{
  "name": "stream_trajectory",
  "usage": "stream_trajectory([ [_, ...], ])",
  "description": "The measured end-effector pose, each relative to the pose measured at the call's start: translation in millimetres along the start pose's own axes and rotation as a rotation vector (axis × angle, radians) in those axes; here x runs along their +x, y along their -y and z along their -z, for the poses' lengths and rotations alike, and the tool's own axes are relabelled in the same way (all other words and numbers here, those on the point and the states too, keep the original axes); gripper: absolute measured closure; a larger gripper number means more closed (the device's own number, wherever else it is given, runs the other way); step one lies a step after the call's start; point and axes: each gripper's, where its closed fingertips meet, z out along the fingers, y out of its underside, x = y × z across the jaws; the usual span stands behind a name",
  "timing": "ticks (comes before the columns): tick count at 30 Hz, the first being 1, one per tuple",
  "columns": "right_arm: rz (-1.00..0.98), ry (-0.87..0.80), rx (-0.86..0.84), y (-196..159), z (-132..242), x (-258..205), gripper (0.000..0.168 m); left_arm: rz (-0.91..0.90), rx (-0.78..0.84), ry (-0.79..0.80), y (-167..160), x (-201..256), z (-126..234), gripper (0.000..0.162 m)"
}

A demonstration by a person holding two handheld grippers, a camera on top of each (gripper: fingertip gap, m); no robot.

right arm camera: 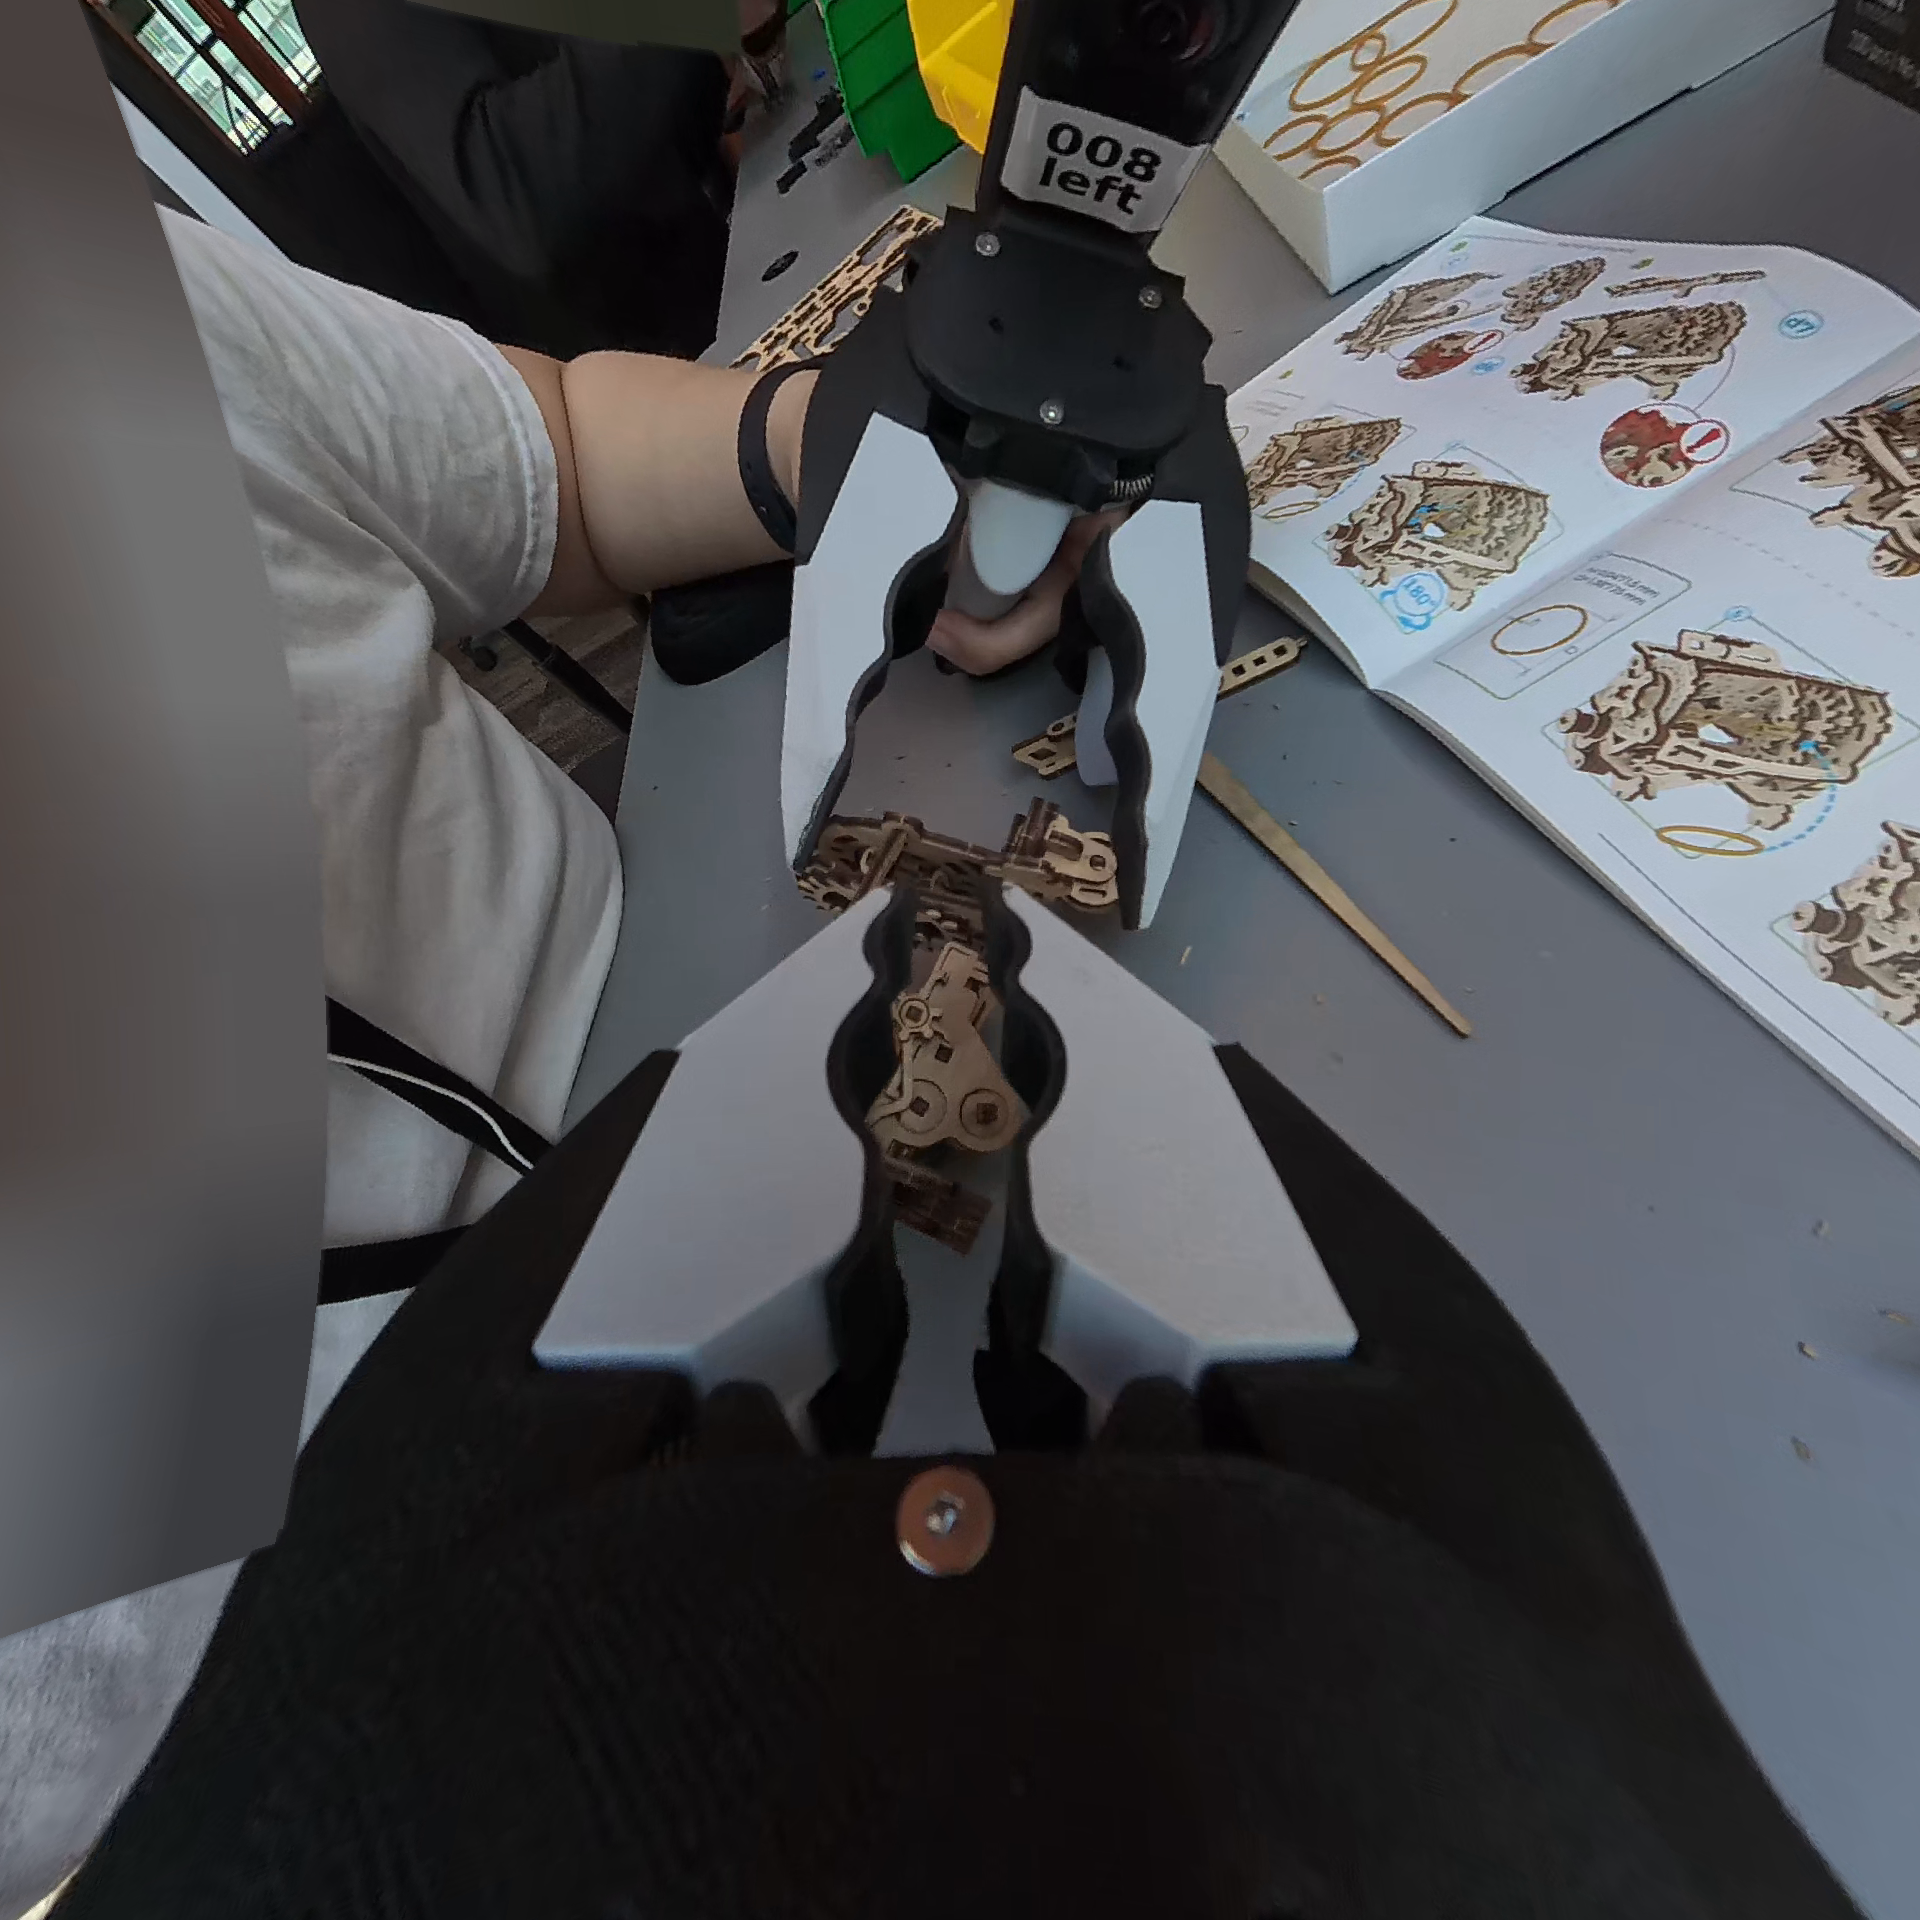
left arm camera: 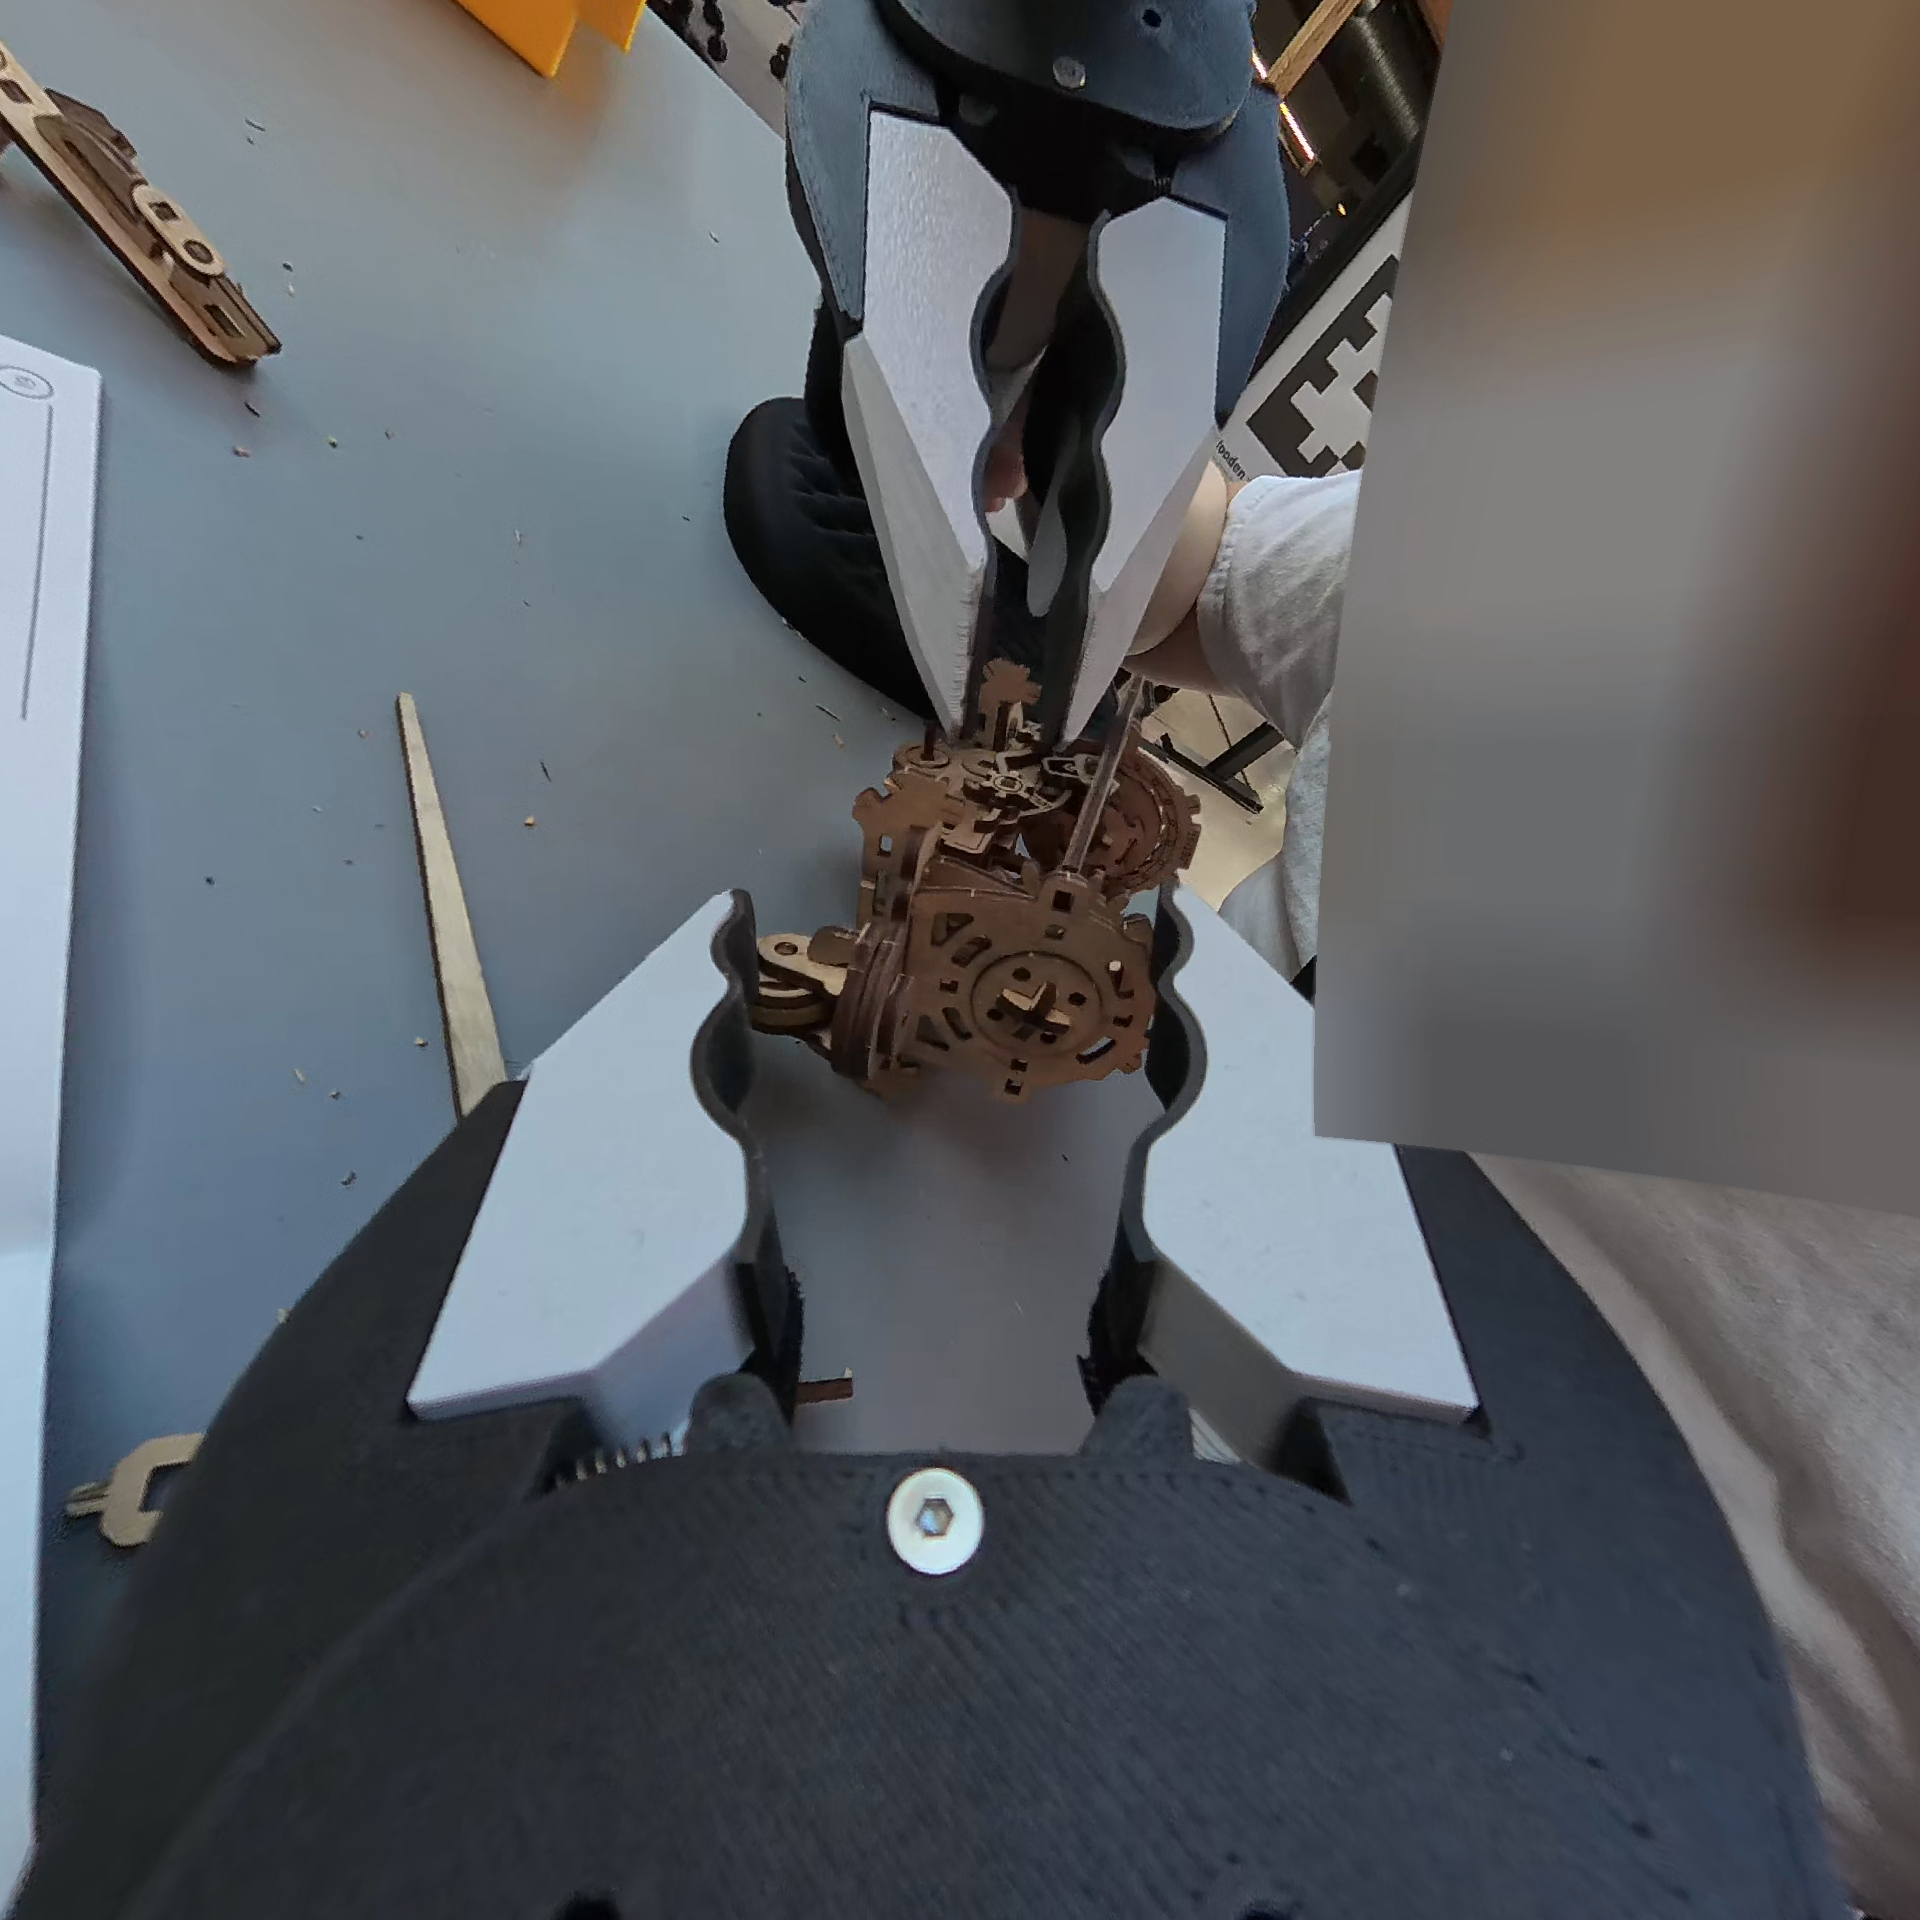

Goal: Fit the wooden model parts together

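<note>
A brown wooden gear model [left arm camera: 997, 987] is held between the fingers of my left gripper [left arm camera: 951, 914], which touch it on both sides near the table's edge. In the right wrist view the model [right arm camera: 966, 862] spans the gap between the left gripper's [right arm camera: 971, 883] fingertips. My right gripper [right arm camera: 945, 914] is shut on a pale wooden lever part [right arm camera: 935, 1081], whose far end meets the model. In the left wrist view the right gripper [left arm camera: 1018, 717] comes in from above onto the model's top.
On the grey table [left arm camera: 520, 520] lie a thin wooden stick [left arm camera: 447, 904], a cut-out wood sheet [left arm camera: 135, 218] and a small loose part [left arm camera: 125, 1496]. An open instruction booklet [right arm camera: 1662, 623], a white box [right arm camera: 1455, 114] and loose parts [right arm camera: 1049, 748] lie to the right. A person's arm [right arm camera: 644, 468] is at the left. My two grippers' fingertips are within a few centimetres of each other. My left tips are roughly 5 cm from the thin wooden stick [left arm camera: 447, 904]. The right camera catches it too, in the right wrist view [right arm camera: 1326, 884].
</note>
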Motion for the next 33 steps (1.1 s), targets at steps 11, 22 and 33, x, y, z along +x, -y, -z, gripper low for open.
stream_trajectory([
  [11,-0.081,-0.002,-0.015,-16.8,17.2,0.1,0.126,0.024,-0.013,0.008,-4.2,1.6,2.2,0.087],
  [22,-0.35,-0.1,0.203,-26.0,21.0,5.4,0.092,0.075,0.044,0.017,-3.2,2.5,8.0,0.081],
  [33,-0.513,-0.128,-0.026,-46.4,18.8,18.9,0.098,0.1,0.033,0.076,-4.0,-3.1,4.7,0.08],
])
